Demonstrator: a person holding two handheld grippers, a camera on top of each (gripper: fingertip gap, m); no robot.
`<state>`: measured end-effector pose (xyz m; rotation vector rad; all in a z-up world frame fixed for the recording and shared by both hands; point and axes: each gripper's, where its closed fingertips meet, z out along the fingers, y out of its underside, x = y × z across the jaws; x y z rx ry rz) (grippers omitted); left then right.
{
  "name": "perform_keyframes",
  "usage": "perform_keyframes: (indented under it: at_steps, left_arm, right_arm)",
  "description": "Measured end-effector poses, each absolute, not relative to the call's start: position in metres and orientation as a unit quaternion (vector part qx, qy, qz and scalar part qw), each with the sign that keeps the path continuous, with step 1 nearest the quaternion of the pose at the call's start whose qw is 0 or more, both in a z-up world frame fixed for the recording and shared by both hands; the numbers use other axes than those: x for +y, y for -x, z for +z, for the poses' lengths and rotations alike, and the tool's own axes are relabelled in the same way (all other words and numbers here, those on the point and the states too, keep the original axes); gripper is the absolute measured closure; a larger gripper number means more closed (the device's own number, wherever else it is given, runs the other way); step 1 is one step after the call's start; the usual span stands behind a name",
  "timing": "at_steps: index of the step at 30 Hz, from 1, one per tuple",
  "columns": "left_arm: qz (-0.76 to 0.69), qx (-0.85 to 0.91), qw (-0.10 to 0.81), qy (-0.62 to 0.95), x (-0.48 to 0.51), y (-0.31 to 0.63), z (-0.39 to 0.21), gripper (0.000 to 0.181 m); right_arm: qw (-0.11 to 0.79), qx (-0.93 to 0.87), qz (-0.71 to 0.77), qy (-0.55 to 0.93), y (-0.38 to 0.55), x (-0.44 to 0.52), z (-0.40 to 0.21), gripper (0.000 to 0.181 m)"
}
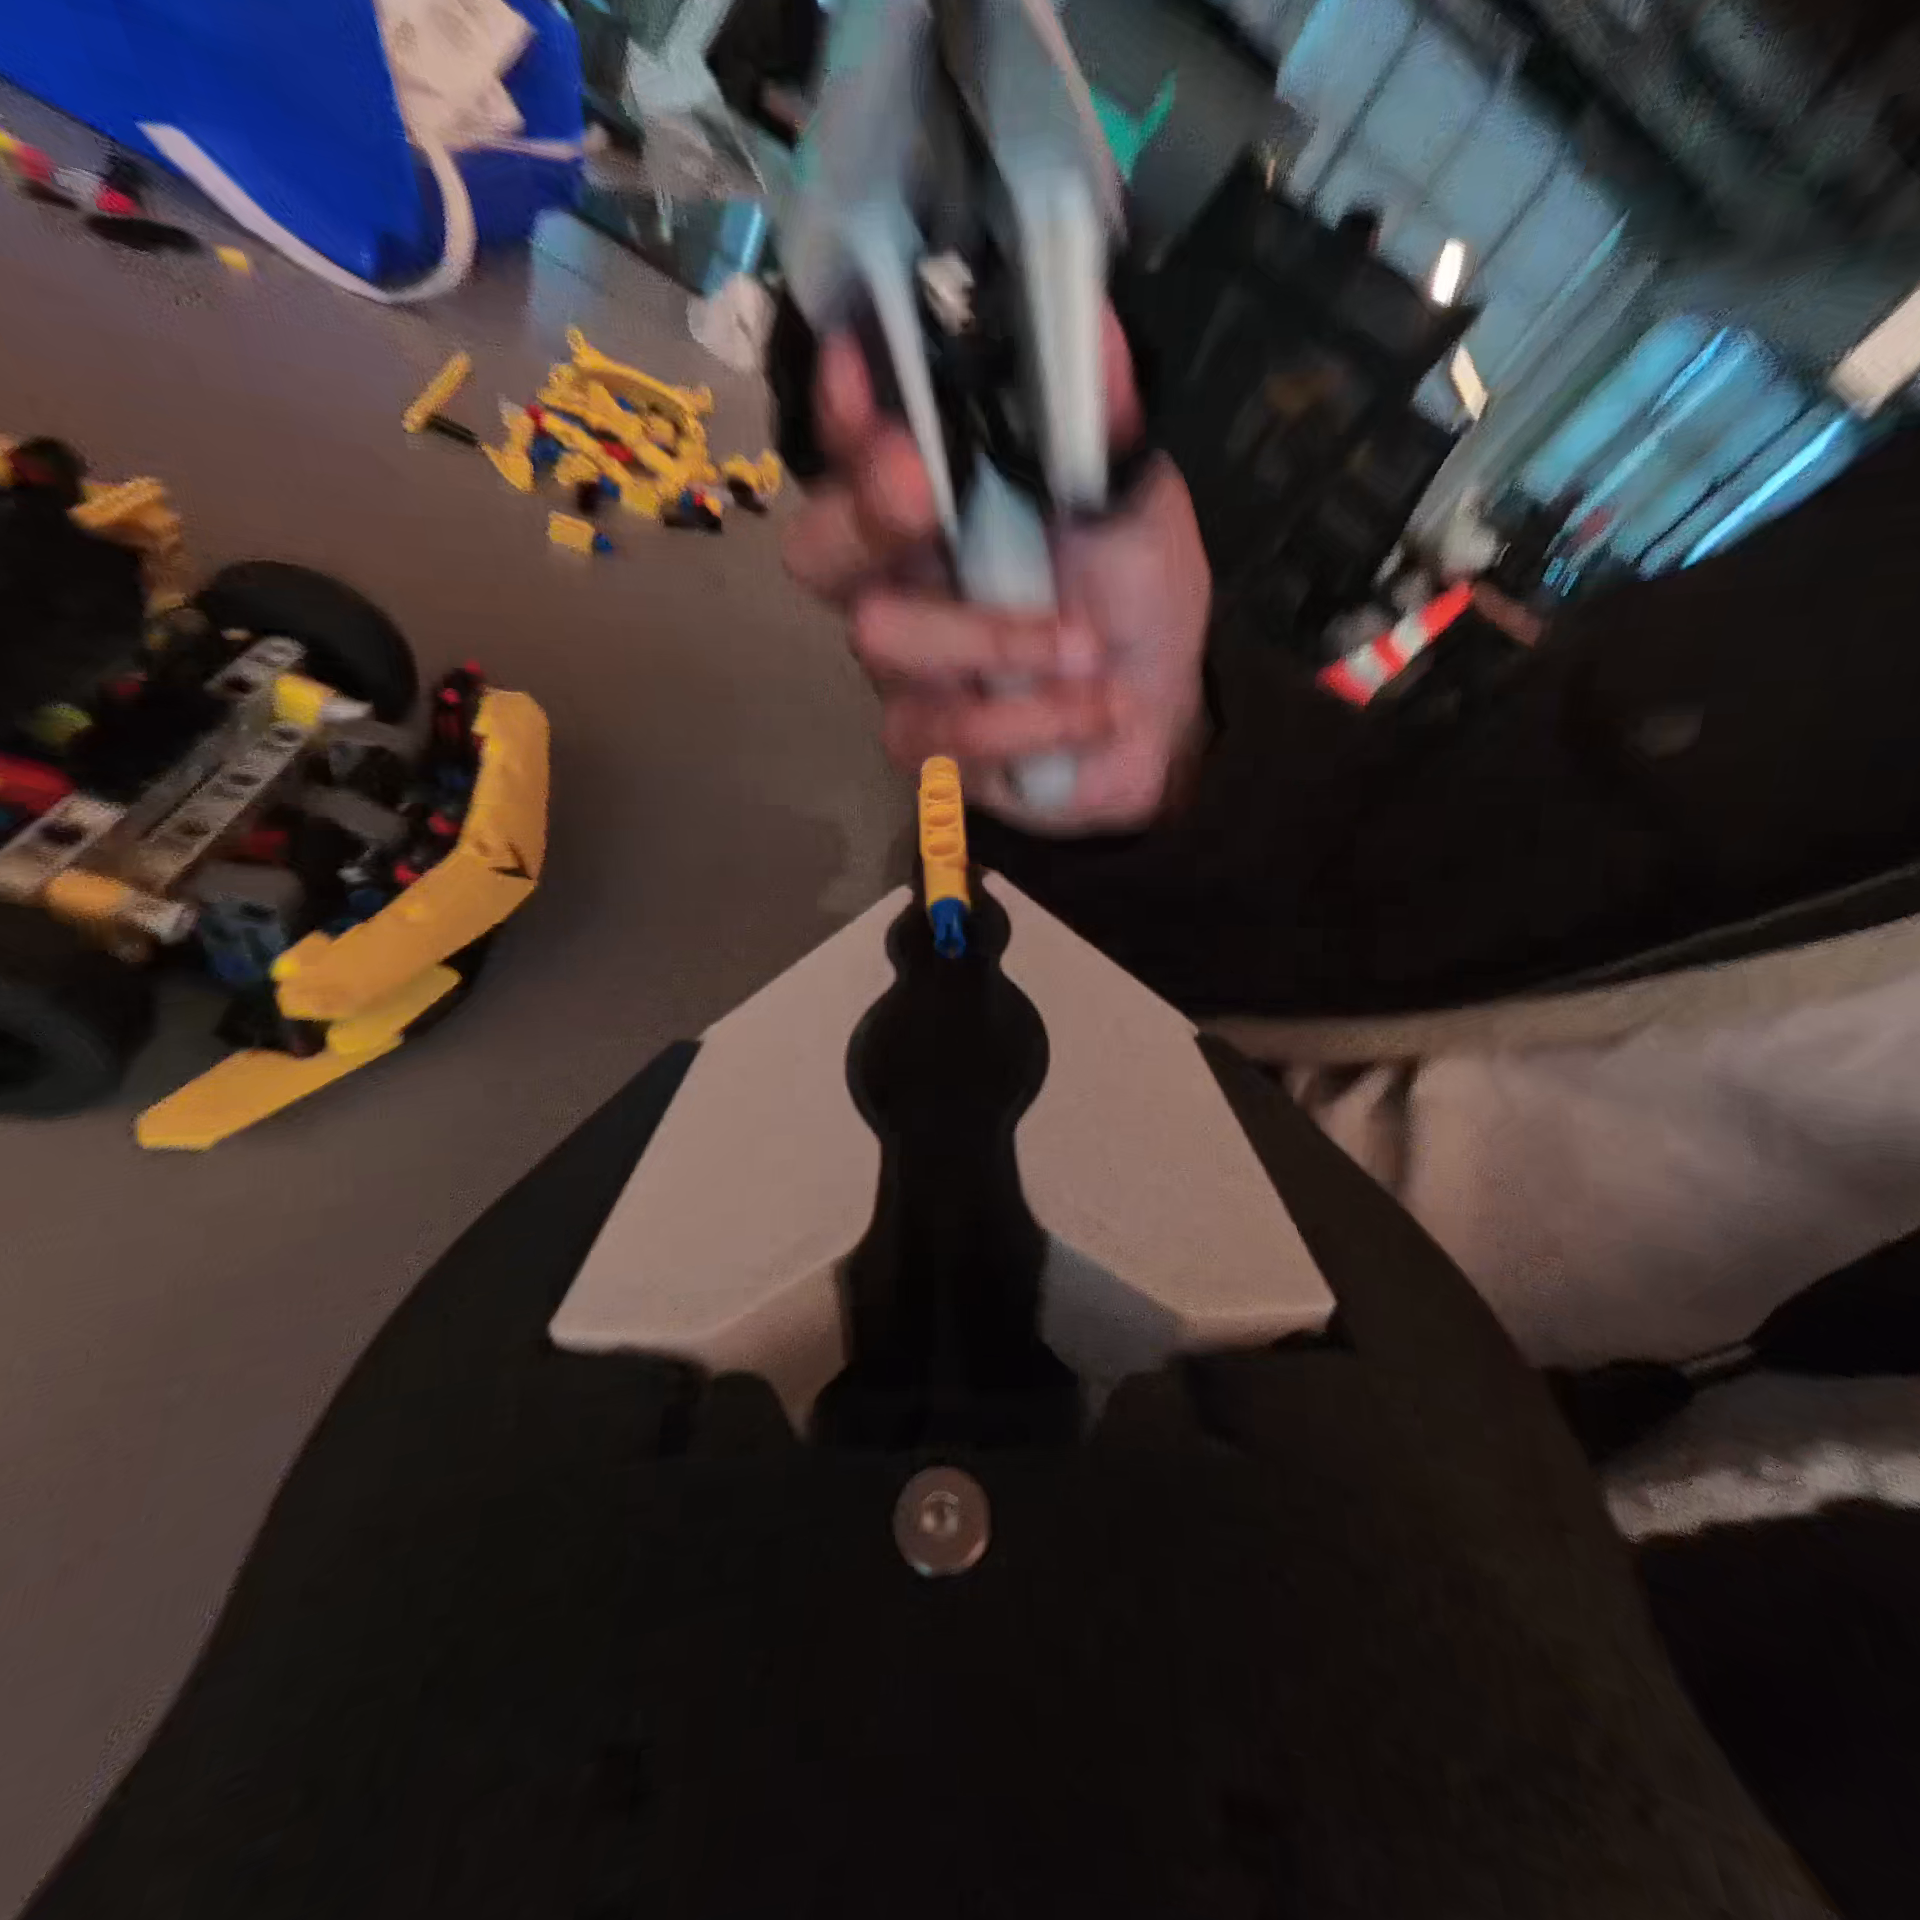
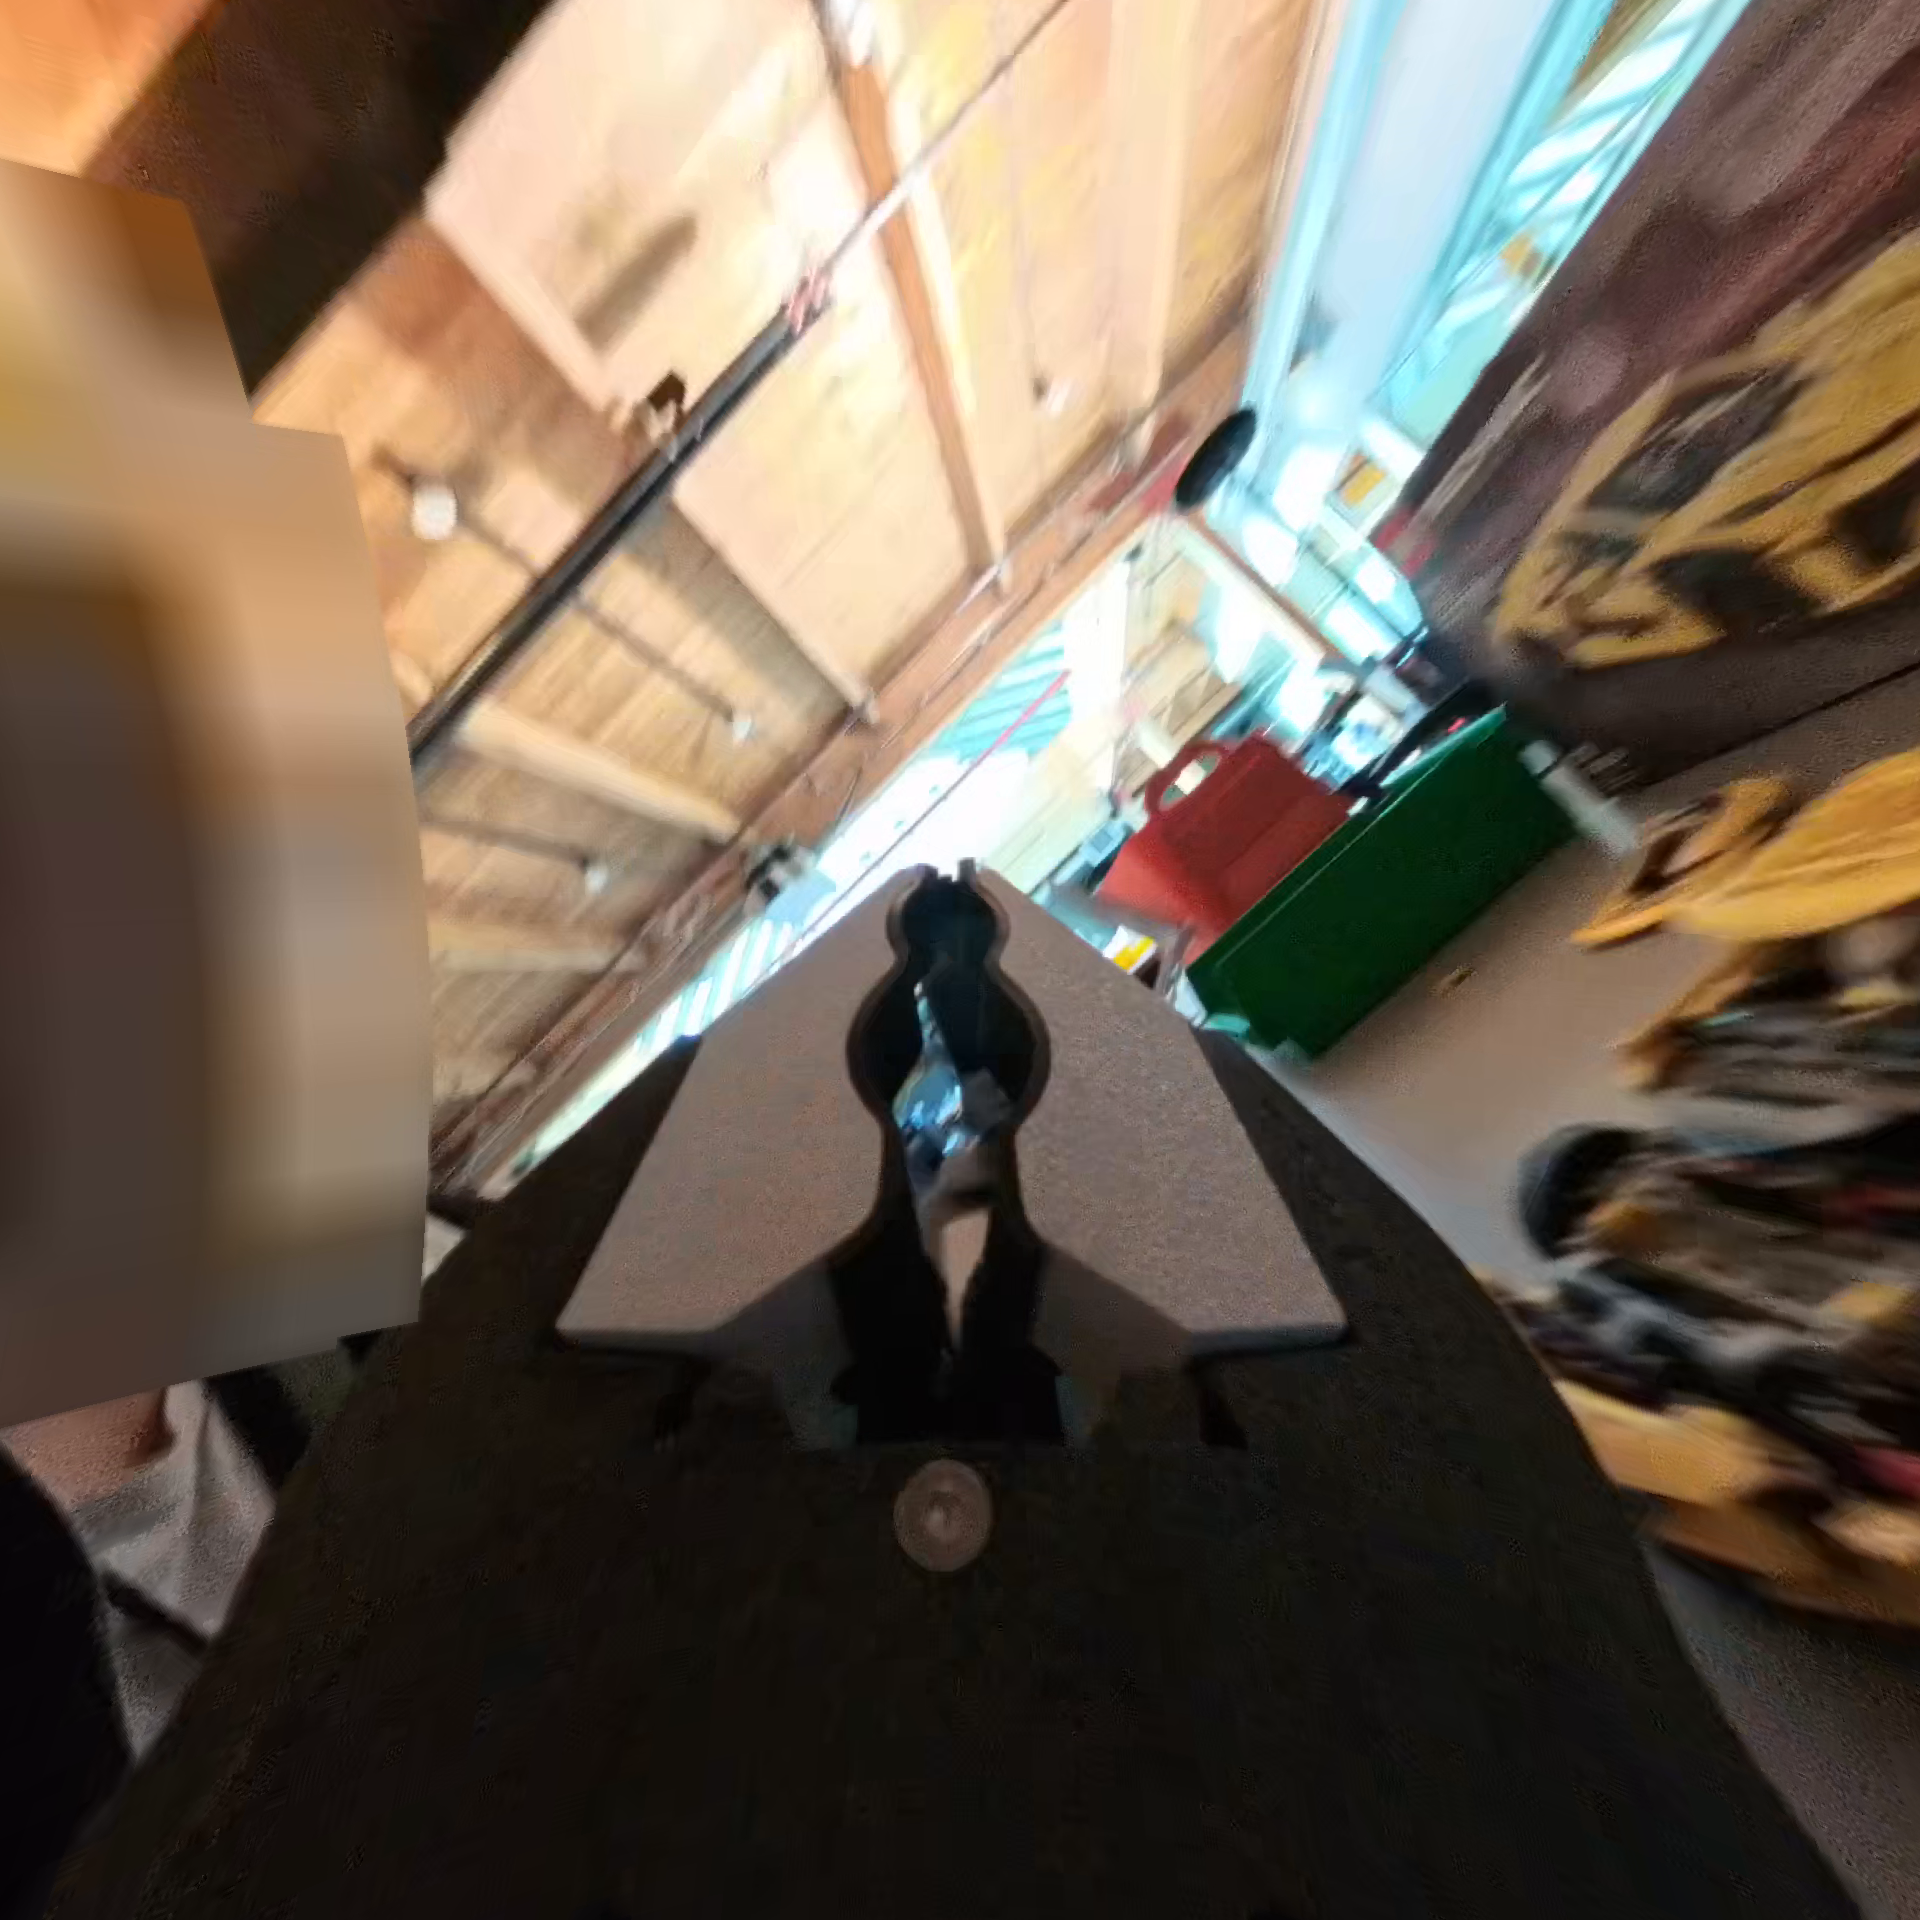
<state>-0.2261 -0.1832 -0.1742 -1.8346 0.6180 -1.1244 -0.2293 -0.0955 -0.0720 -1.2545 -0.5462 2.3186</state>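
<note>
Left tool (image 1: 943,894) pinching slim yellow holed beam (image 1: 943,821), blue pin end

Looks like a workshop/warehouse space: exposed timber ceiling (image 2: 727,343), big bright windows (image 1: 1621,343), grey worktable (image 1: 644,727) littered with yellow building-brick parts (image 1: 623,436), green crate (image 2: 1382,894) behind.

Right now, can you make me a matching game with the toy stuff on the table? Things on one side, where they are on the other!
Things:
1. small yellow beam
2. half-built yellow car
3. pile of loose yellow pieces
4. blue bag

Places:
A. at the table's far edge, in the top left corner
B. pinched in the left gripper tips
C. scattered on the table beyond the car
D. on the left, with black wheels

Pairs: 1-B, 2-D, 3-C, 4-A
</note>
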Motion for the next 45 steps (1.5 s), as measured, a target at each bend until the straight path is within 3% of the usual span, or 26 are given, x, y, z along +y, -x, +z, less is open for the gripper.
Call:
perform_keyframes:
  at_steps: [3, 5, 7, 10, 16, 20, 22, 26, 28, 36, 38, 43, 45]
  left_arm:
    - [-0.471, 0.232, 0.448, 0.723, -0.182, 0.229, -0.166, 0.176]
    - [-0.494, 0.214, 0.437, 0.720, -0.180, 0.232, -0.165, 0.177]
    - [-0.484, 0.241, 0.429, 0.723, -0.186, 0.224, -0.168, 0.176]
    - [-0.477, 0.284, 0.405, 0.727, -0.196, 0.209, -0.175, 0.176]
    - [-0.508, 0.232, 0.423, 0.713, -0.187, 0.222, -0.163, 0.176]
    - [-0.518, 0.206, 0.440, 0.704, -0.182, 0.230, -0.156, 0.176]
    - [-0.507, 0.202, 0.463, 0.698, -0.179, 0.235, -0.151, 0.176]
    - [-0.480, 0.214, 0.515, 0.678, -0.180, 0.241, -0.139, 0.176]
    - [-0.473, 0.220, 0.526, 0.671, -0.182, 0.241, -0.136, 0.176]
    - [-0.473, 0.227, 0.508, 0.683, -0.183, 0.237, -0.143, 0.176]
    - [-0.474, 0.232, 0.501, 0.686, -0.183, 0.235, -0.144, 0.176]
    - [-0.472, 0.223, 0.504, 0.688, -0.181, 0.237, -0.145, 0.174]
    - [-0.472, 0.202, 0.521, 0.682, -0.176, 0.247, -0.140, 0.164]
  right_arm:
    - [0.283, -0.278, 0.751, 0.528, 0.212, -0.062, -0.083, 0.179]
    - [0.370, -0.305, 0.650, 0.589, 0.188, -0.027, -0.084, 0.178]
    - [0.408, -0.327, 0.479, 0.705, 0.151, 0.027, -0.123, 0.179]
    - [0.393, -0.308, 0.230, 0.836, 0.071, 0.095, -0.200, 0.178]
    - [0.364, -0.292, 0.194, 0.863, 0.038, 0.116, -0.241, 0.157]
    - [0.470, -0.330, 0.247, 0.780, 0.060, 0.102, -0.180, 0.156]
    - [0.463, -0.394, 0.338, 0.718, 0.106, 0.056, -0.153, 0.153]
    - [0.273, -0.472, 0.594, 0.592, 0.200, -0.091, -0.134, 0.148]
    - [0.187, -0.477, 0.655, 0.556, 0.224, -0.139, -0.138, 0.147]
    - [0.142, -0.489, 0.688, 0.517, 0.250, -0.183, -0.141, 0.162]
    - [0.150, -0.482, 0.695, 0.512, 0.253, -0.185, -0.139, 0.174]
    - [0.160, -0.473, 0.703, 0.507, 0.251, -0.179, -0.136, 0.175]
    - [0.162, -0.461, 0.714, 0.502, 0.245, -0.172, -0.132, 0.175]
